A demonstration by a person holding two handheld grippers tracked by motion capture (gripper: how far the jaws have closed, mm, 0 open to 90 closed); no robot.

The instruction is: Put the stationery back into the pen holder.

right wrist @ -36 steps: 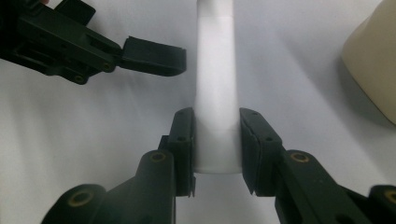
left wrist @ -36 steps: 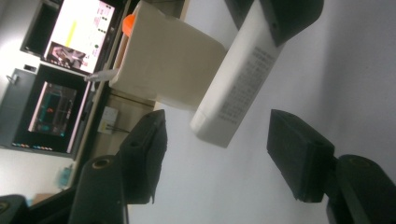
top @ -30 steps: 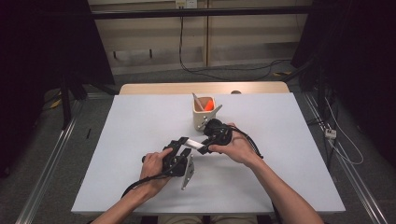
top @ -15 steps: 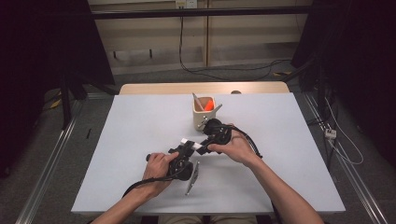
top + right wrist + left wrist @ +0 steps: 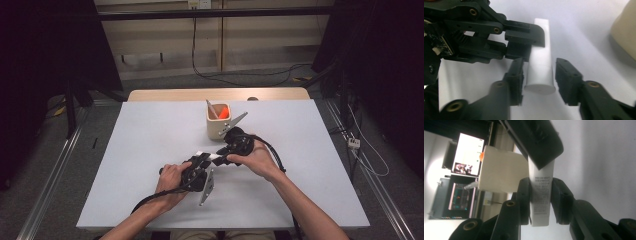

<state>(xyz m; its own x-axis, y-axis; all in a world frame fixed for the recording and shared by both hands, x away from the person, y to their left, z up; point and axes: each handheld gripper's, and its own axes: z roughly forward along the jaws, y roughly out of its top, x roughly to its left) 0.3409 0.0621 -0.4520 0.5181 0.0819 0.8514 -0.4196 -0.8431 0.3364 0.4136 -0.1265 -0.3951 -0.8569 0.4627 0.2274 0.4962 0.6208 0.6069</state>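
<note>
A hand-over of a small white tube [image 5: 216, 158] between the two grippers is under way, just below the middle of the high view, above the pale surface [image 5: 150, 135].

The left gripper [image 5: 541, 195] has its fingers clenched on the crimped, printed end of the tube; in the left gripper view the tube stands in the centre of the frame, both pads pressing its sides. These jaws have just been closing, with the tube between them.

The right gripper [image 5: 537, 82] has its fingers on either side of the round cap end, in the lower middle of the right gripper view. A narrow gap shows between the right-hand finger and the tube, and the other finger is at most grazing it, so this gripper reads as released. Its jaws have just been opening, with the tube still between them.

So the taking half looks done: the left gripper carries the tube. The giving half is nearly done: the right gripper has let go but is not yet drawn clear of the cap.

Above the grippers in the high view stands a cream cup [image 5: 218, 125] with an orange item inside, well apart from the tube. Whether the tube is bound for it cannot be told.
</note>
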